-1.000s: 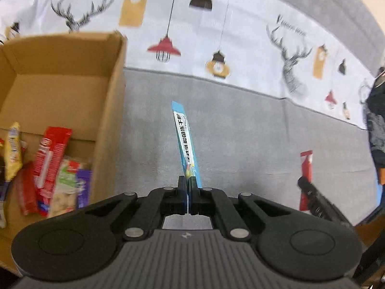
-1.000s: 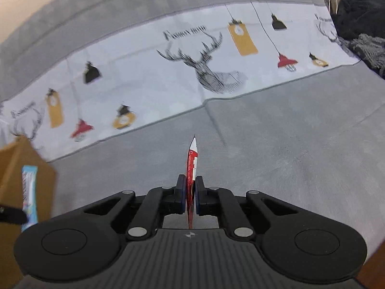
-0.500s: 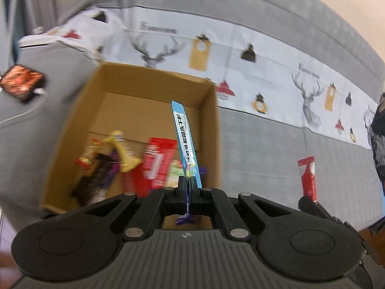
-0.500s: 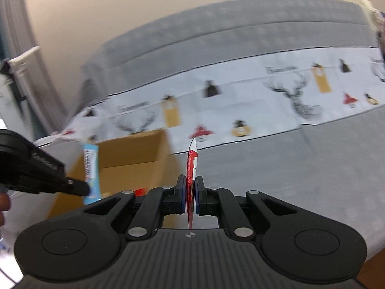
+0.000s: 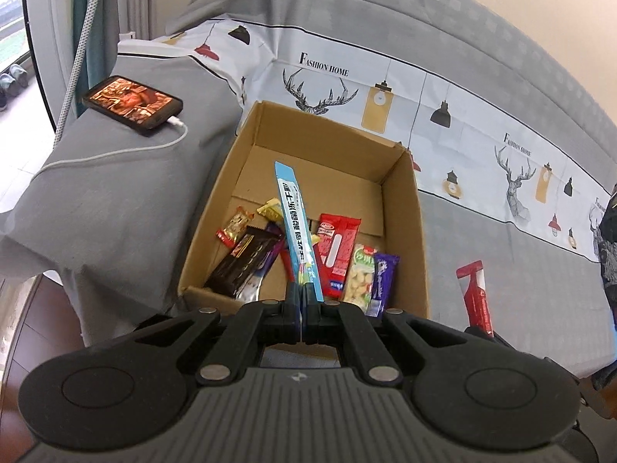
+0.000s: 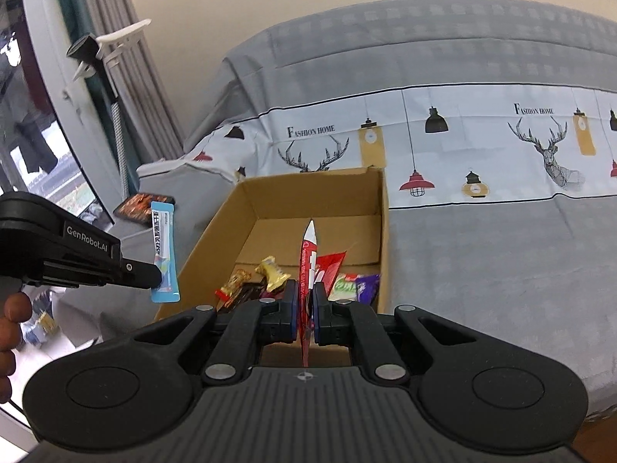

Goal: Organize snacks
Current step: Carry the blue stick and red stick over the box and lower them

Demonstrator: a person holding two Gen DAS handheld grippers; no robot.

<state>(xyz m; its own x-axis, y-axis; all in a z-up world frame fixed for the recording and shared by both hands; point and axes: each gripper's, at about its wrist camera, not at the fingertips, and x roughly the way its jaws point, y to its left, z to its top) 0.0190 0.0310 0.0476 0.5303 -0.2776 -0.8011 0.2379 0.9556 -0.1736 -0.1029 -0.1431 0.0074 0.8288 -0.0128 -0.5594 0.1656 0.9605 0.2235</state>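
Jaws: left gripper clamps blue packet; right gripper clamps red packet. Cardboard box on grey sofa, curtain behind.

Long light-blue snack stick, upright and slightly tilted, pinched at its lower end above open cardboard box. Slim red-and-white packet upright, clamped likewise over the box's near edge. Inside: assorted wrapped snacks lying flat against the near wall.
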